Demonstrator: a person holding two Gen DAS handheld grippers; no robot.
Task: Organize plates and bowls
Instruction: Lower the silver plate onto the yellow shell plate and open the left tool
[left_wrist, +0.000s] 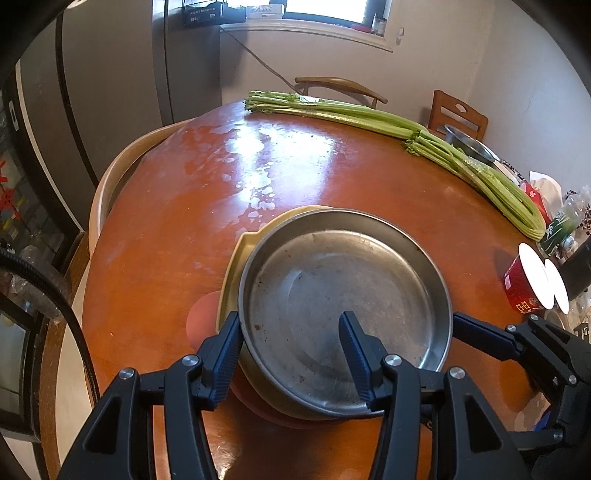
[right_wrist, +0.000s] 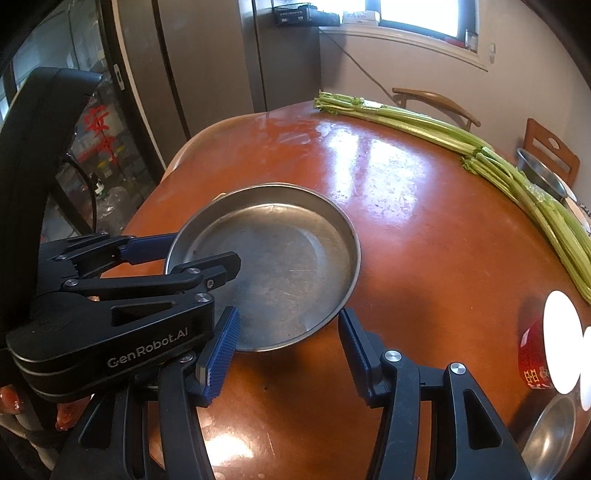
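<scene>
So the steel pan (left_wrist: 343, 295) sits on the near part of the round wooden table (left_wrist: 177, 206), stacked on a pale yellow tray (left_wrist: 236, 258) with something pinkish (left_wrist: 201, 321) under that. My left gripper (left_wrist: 291, 354) straddles the pan's near-left rim: one finger (left_wrist: 225, 354) outside the wall, the other (left_wrist: 356, 354) down inside the pan. From the right cam the left gripper (right_wrist: 207, 254) sits the same way across the rim. The pads look close to the wall but I honestly can't tell if they're pinching it.

My right gripper (right_wrist: 288, 350) is at the pan's (right_wrist: 273, 258) near-right edge, jaws partly apart. The left pad (right_wrist: 219, 347) overlaps the rim, the right pad (right_wrist: 354, 347) is just outside it over bare table. Can't tell if it's gripping either.

Further out: a long bunch of celery (left_wrist: 388, 122) along the far edge, a steel bowl (left_wrist: 469, 144) behind it, and a red cup (left_wrist: 524, 284) off to the right. The right cam also catches another steel bowl (right_wrist: 550, 435) near the bottom right corner.
</scene>
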